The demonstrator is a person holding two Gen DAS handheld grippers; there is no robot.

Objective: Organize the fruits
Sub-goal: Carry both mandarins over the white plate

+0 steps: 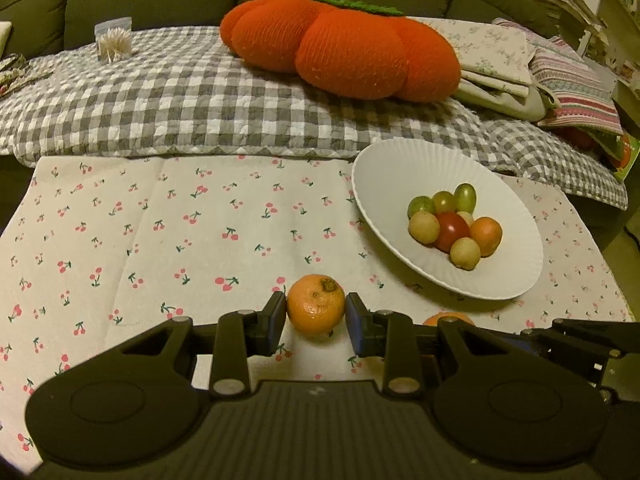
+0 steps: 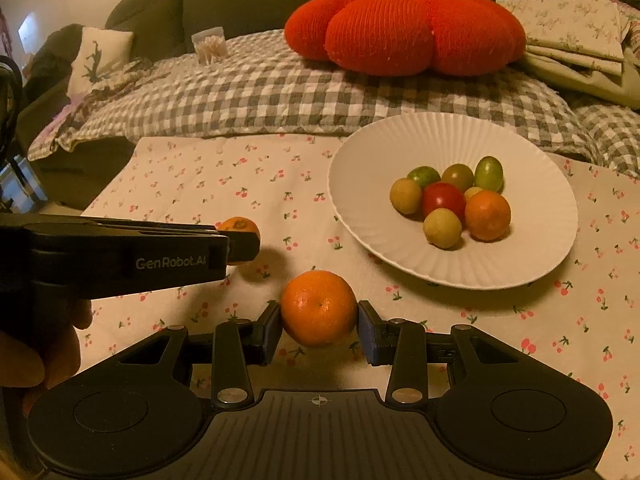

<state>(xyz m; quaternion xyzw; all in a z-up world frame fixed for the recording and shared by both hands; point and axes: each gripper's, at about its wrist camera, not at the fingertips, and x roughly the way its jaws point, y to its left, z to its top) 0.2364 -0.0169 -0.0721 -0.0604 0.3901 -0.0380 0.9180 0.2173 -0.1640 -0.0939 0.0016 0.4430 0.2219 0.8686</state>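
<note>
Left wrist view: my left gripper [image 1: 316, 314] is clamped on a blemished mandarin [image 1: 315, 305], low centre of frame.
Right wrist view: my right gripper [image 2: 319, 322] squeezes a smooth mandarin [image 2: 318, 308], low centre.
Writing: "GenRobot.AI" on my left gripper's side, left edge of the right view.
White plate [image 2: 360, 160]: right of centre, holding grapes, a red tomato [image 2: 443, 199], one orange fruit.
Cherry-print cloth [image 1: 160, 232]: under everything.
Pumpkin cushion [image 1: 340, 44]: upper centre.

White plate [image 2: 360, 152], cherry-print tablecloth [image 1: 160, 220], grey checked blanket [image 1: 160, 100], orange mandarins [image 2: 318, 308].
</note>
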